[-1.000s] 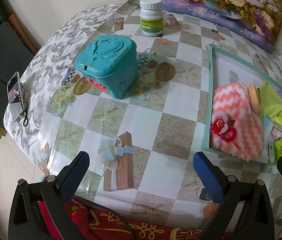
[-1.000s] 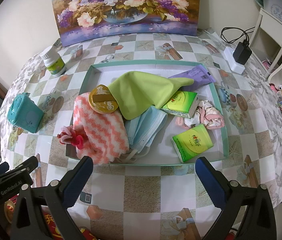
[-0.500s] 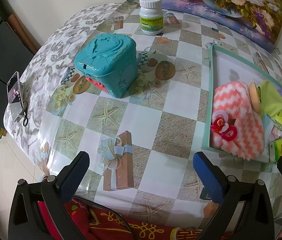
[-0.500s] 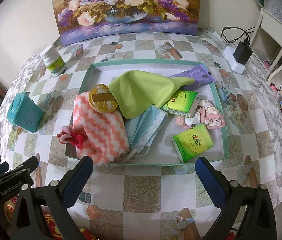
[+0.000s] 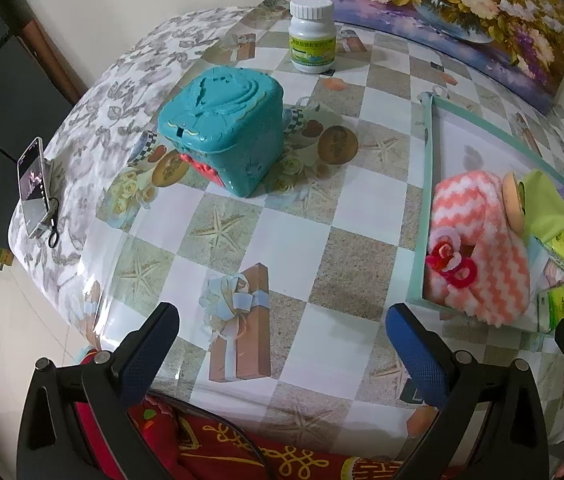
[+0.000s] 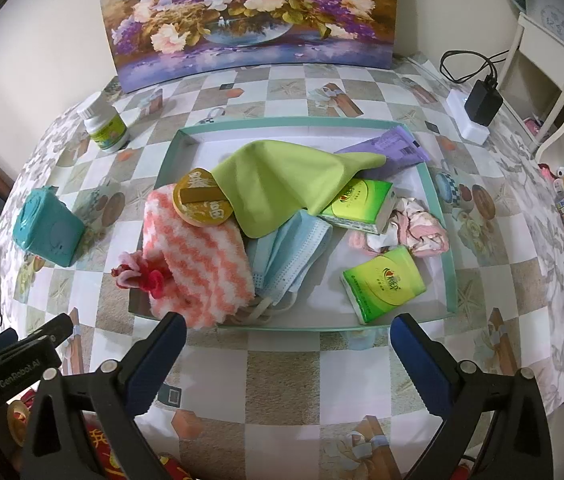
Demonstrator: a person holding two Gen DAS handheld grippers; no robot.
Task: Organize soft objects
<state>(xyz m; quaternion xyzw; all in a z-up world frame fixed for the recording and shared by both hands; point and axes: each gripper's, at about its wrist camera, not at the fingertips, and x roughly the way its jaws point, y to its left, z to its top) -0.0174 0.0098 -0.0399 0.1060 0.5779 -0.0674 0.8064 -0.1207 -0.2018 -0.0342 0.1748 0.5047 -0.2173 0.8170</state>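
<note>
My green cloth (image 6: 282, 180) hides part of the purple pack (image 6: 394, 146); fluffy zigzag towel (image 6: 197, 252) overhangs the tray (image 6: 448, 248) rim (masks tucked beneath). Both my left (image 5: 282, 344) and right fingers (image 6: 288, 352) hang apart, empty, above the glossy worktop (image 6: 265, 376).

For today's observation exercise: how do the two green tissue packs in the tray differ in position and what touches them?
The farther tissue pack lies mid-tray, partly under the green cloth and beside the pink fabric bundle. The nearer tissue pack lies uncovered by the front rim of the tray, with nothing on top. Both are green, printed with the same logo, and lie flat.
</note>
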